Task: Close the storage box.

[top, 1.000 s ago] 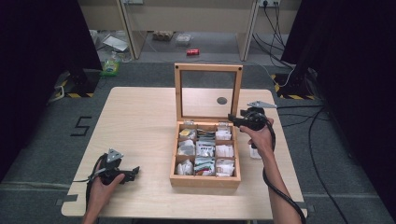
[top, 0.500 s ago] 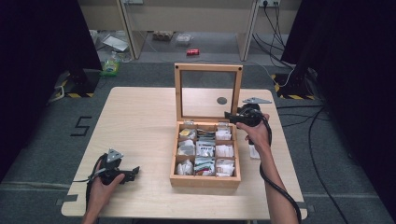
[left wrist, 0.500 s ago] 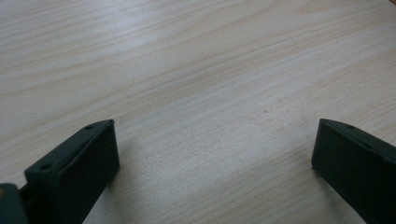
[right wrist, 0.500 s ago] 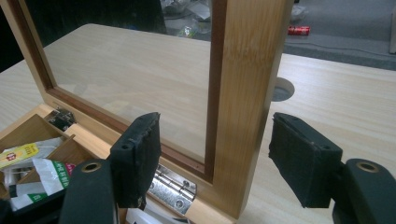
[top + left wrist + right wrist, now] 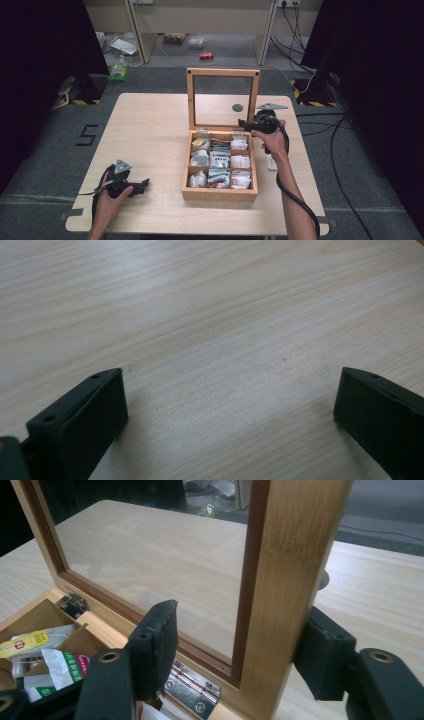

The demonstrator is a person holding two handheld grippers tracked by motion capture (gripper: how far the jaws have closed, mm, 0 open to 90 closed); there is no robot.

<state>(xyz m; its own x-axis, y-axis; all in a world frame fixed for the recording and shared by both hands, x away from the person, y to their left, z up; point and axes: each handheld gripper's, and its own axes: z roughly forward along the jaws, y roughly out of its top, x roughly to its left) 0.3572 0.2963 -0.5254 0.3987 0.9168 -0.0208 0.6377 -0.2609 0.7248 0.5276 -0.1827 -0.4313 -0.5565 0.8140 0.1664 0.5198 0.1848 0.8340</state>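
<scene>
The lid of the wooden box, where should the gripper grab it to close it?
Grip the lid by its right side post, coming from the right, as the right gripper does. The lid stands upright, and that narrow post fits between the jaws; the glass pane offers no hold.

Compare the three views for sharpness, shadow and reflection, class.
High view: even light, soft detail, dark surroundings. Left gripper view: table grain crisp far off, the left tool's jaws softer and casting faint shadows. Right gripper view: the lid frame sharp, its pane faintly reflective, background blurred.
</scene>
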